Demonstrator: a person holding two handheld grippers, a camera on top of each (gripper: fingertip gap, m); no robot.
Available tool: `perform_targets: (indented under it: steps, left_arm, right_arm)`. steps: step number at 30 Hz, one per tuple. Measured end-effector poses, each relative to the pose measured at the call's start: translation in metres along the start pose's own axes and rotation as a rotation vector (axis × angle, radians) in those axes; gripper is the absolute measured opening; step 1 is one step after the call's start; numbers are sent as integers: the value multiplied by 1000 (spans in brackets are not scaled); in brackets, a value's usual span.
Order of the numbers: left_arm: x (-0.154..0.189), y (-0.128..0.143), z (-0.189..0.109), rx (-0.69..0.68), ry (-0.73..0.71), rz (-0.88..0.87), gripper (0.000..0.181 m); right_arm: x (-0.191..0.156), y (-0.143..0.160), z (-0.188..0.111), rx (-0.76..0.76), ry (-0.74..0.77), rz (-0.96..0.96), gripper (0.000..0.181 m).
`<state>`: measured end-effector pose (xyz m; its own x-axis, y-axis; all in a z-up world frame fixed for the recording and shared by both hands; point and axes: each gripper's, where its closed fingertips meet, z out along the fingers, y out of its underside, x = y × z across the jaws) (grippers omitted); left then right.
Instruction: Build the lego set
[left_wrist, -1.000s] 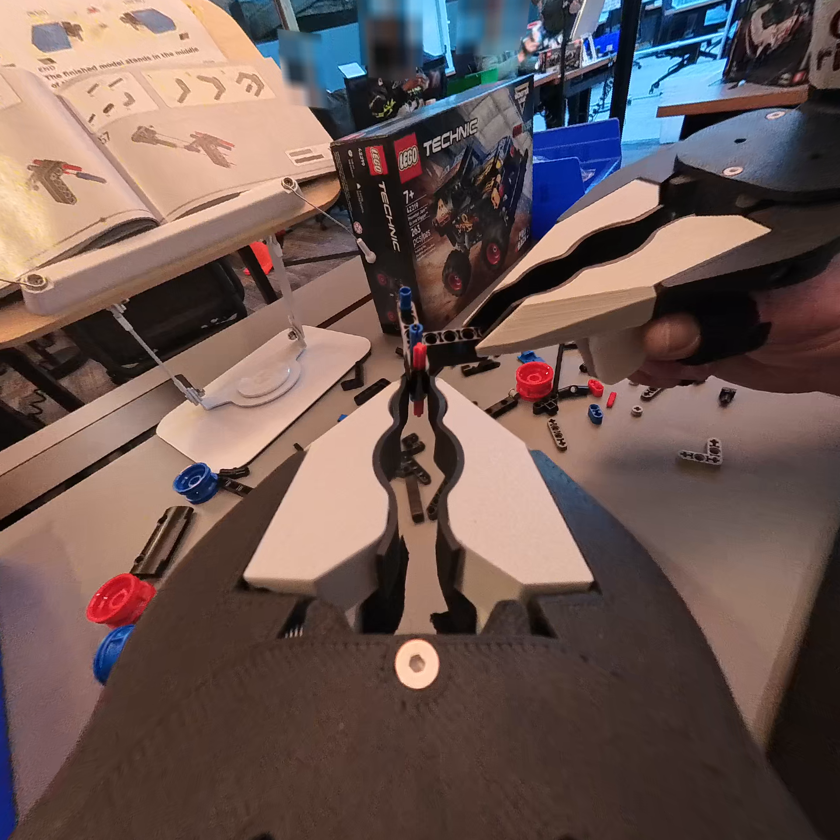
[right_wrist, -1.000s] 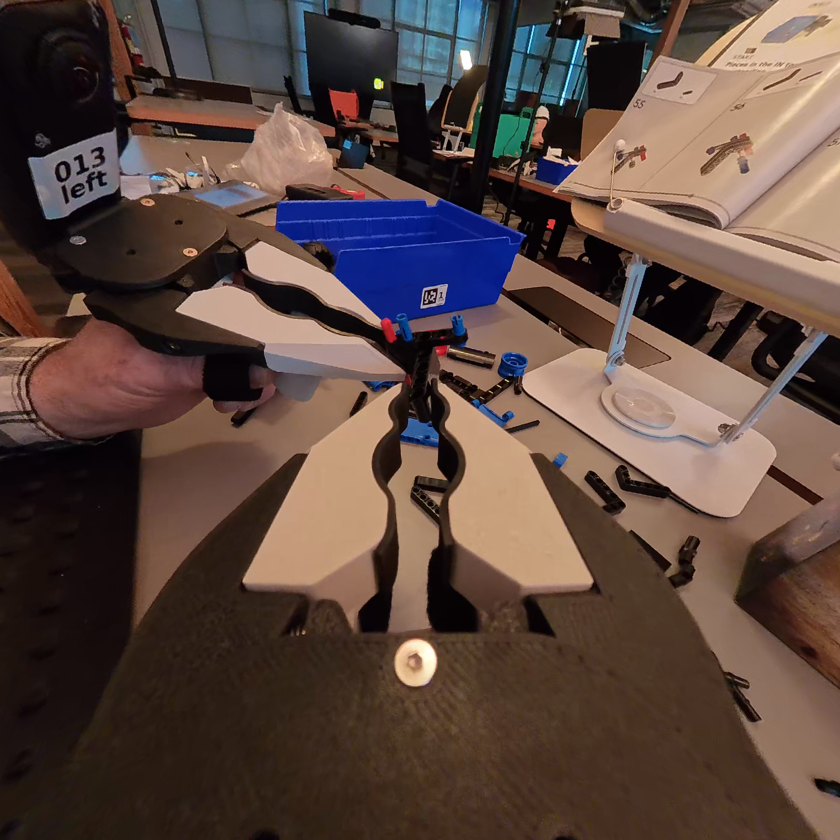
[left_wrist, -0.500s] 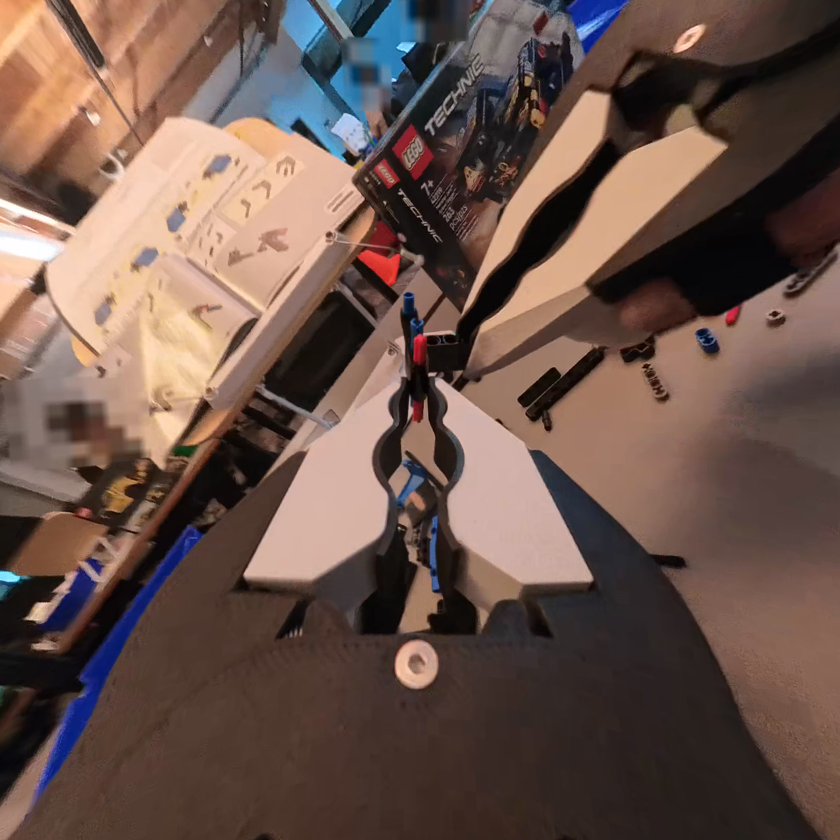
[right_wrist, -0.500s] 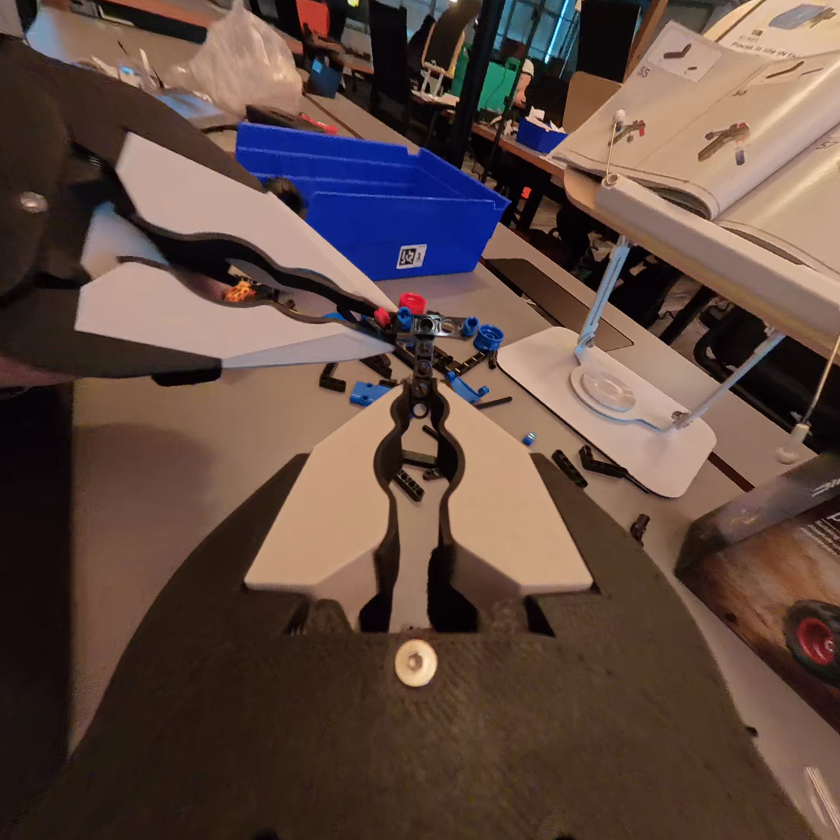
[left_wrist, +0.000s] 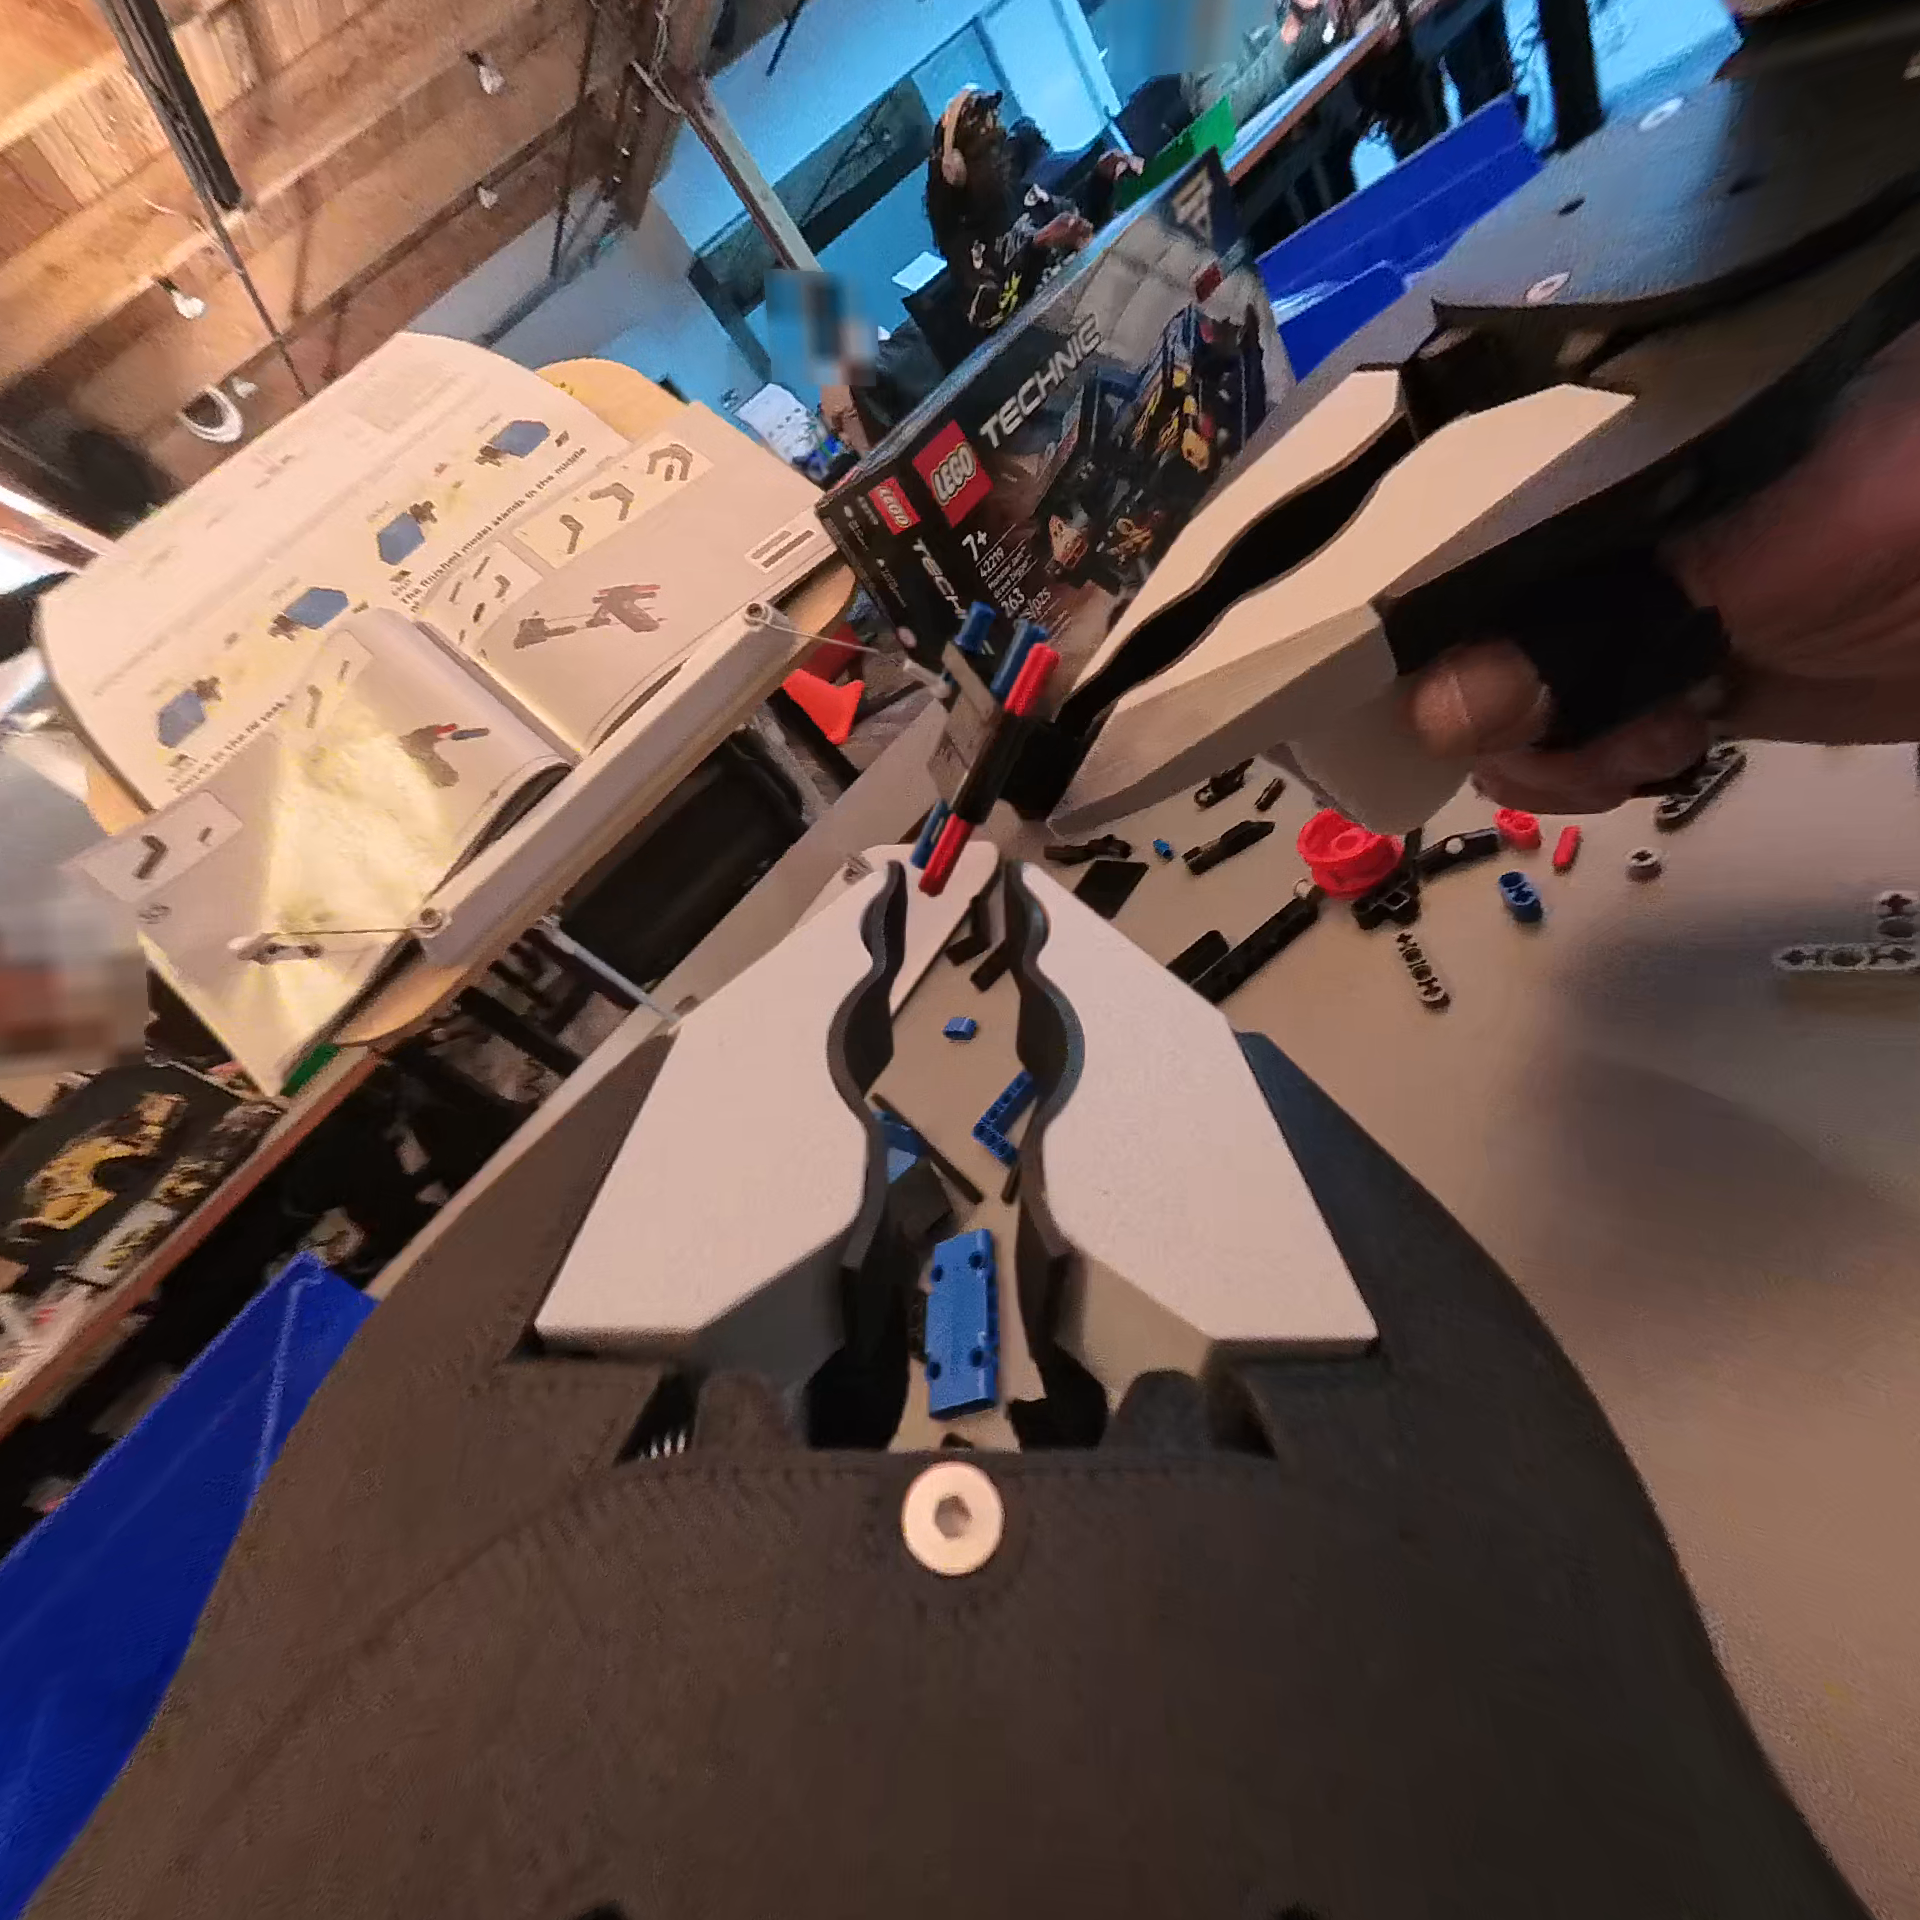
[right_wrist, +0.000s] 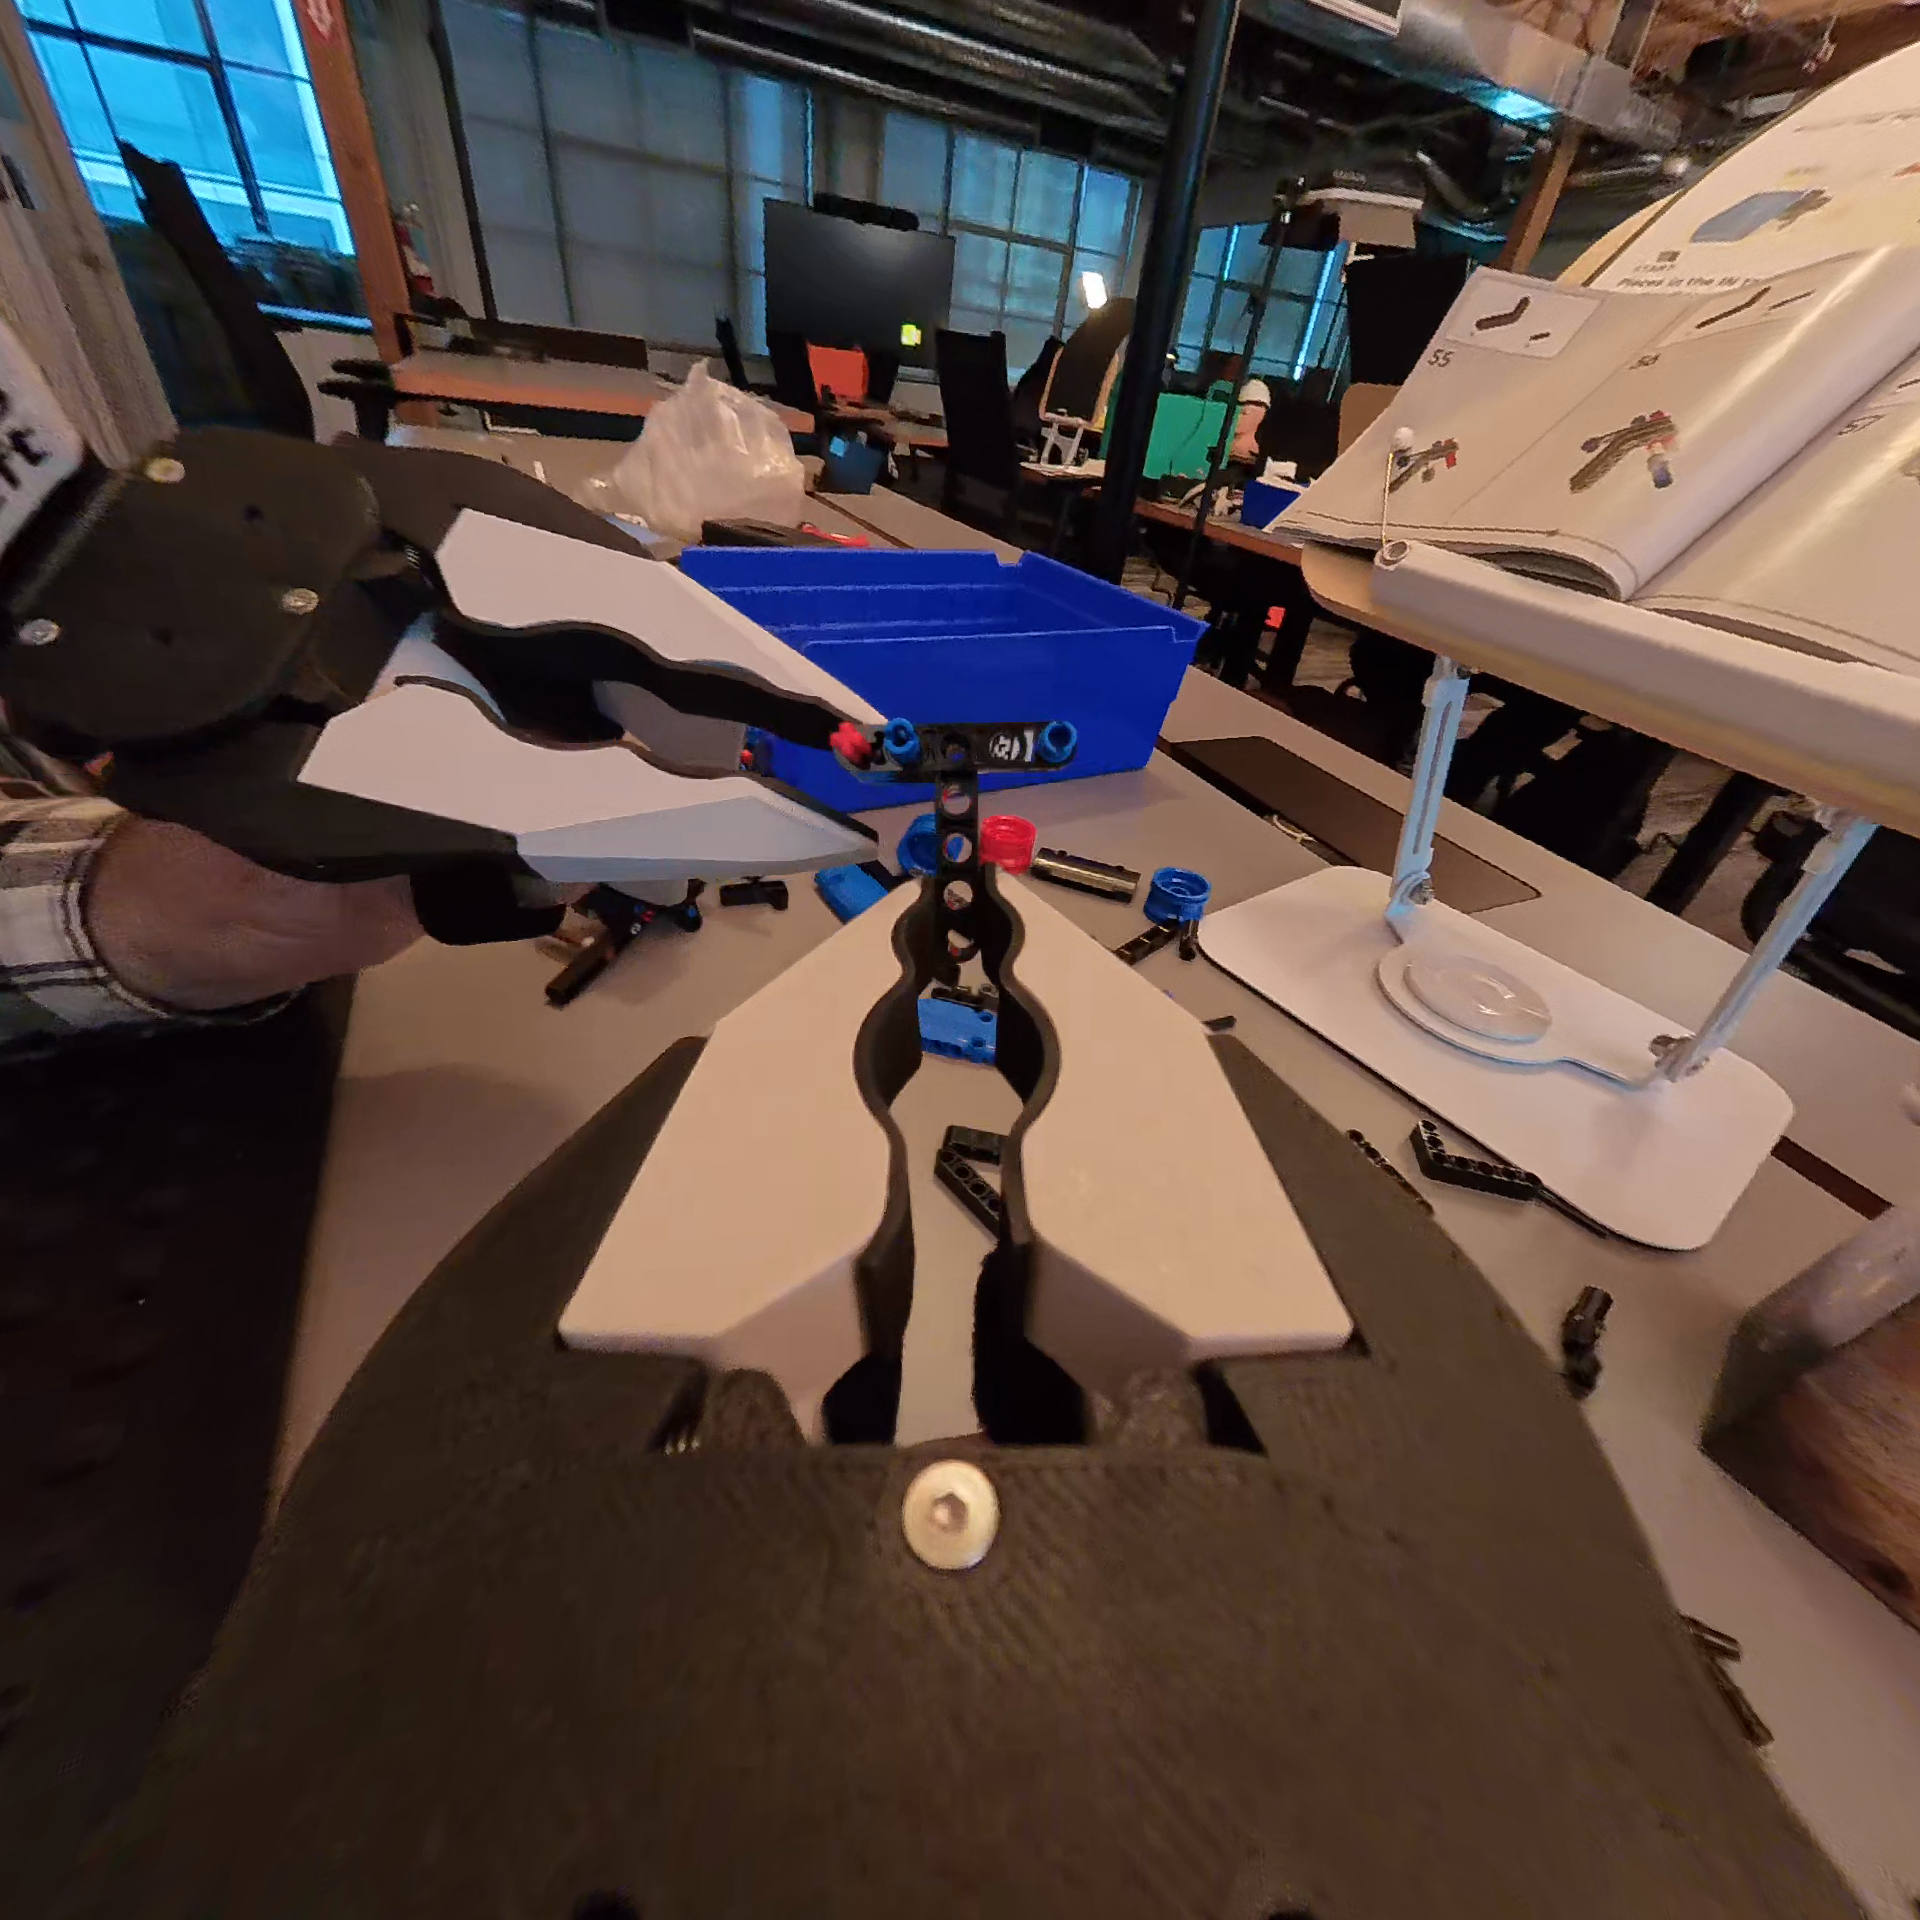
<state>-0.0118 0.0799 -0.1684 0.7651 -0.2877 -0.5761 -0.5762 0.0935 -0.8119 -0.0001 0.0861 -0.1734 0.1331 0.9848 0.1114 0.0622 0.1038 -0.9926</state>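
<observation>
A small black T-shaped beam assembly (right_wrist: 956, 746) carries red and blue pins. My right gripper (right_wrist: 956, 894) is shut on its lower stem and holds it upright above the grey table (right_wrist: 468, 1070). My left gripper (right_wrist: 871, 784) comes in from the left, open, with its jaws spread above and below the red-pin end of the cross beam. In the left wrist view the assembly (left_wrist: 982, 748) hangs just past my open left gripper (left_wrist: 948, 883). The right gripper (left_wrist: 1051, 748) clamps it from the right, and a red pin end sits between my left fingertips.
An open instruction booklet (right_wrist: 1662, 468) rests on a white stand (right_wrist: 1507, 1049) at the right. A blue bin (right_wrist: 935, 644) stands behind. The set's box (left_wrist: 1039, 499) is upright at the back. Loose parts lie on the table, such as a red hub (left_wrist: 1345, 852) and a blue panel (left_wrist: 961, 1320). Both grippers' tips are close together, under 4 cm apart.
My left gripper was shut on the assembly's pin end and is now open. Its view has tilted. My right gripper keeps its hold and has raised the assembly slightly.
</observation>
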Motion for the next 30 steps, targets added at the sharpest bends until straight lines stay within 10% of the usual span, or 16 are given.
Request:
perform_targets:
  steps: [30]
  left_arm:
    - [-3, -2, -3, 51, 58, -132, 2]
  right_arm:
    - [-5, -5, -2, 58, -30, -43, 5]
